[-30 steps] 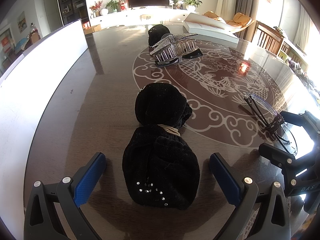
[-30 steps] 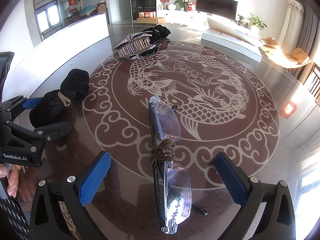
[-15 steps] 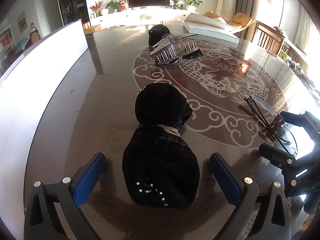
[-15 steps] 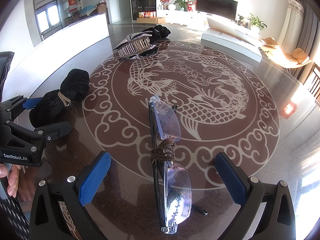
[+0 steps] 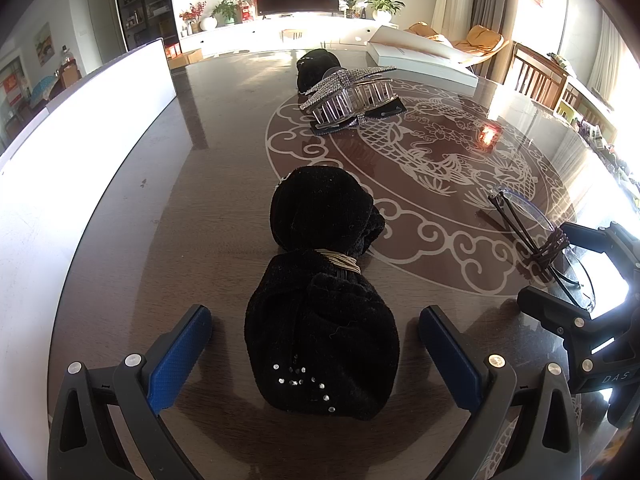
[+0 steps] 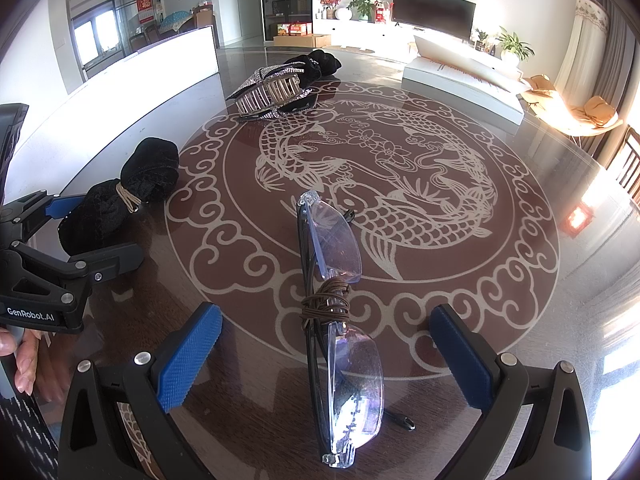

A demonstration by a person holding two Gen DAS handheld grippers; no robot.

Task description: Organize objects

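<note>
A black velvet pouch (image 5: 320,304), tied round its middle with a pale band, lies on the dark table between the wide-apart fingers of my left gripper (image 5: 316,344), which is open and not touching it. Folded rimless glasses (image 6: 332,300), bound with a brown cord, lie between the fingers of my right gripper (image 6: 326,352), also open. The pouch (image 6: 120,196) and the left gripper (image 6: 60,248) show at the left of the right wrist view. The glasses (image 5: 536,236) and the right gripper (image 5: 576,280) show at the right of the left wrist view.
A rhinestone star hair claw (image 5: 352,96) rests on a black cloth item at the table's far side, also visible as the claw (image 6: 272,88). A white panel (image 5: 80,120) runs along the table's left edge. A white box (image 6: 460,76) sits far right. A hand (image 6: 20,364) holds the left gripper.
</note>
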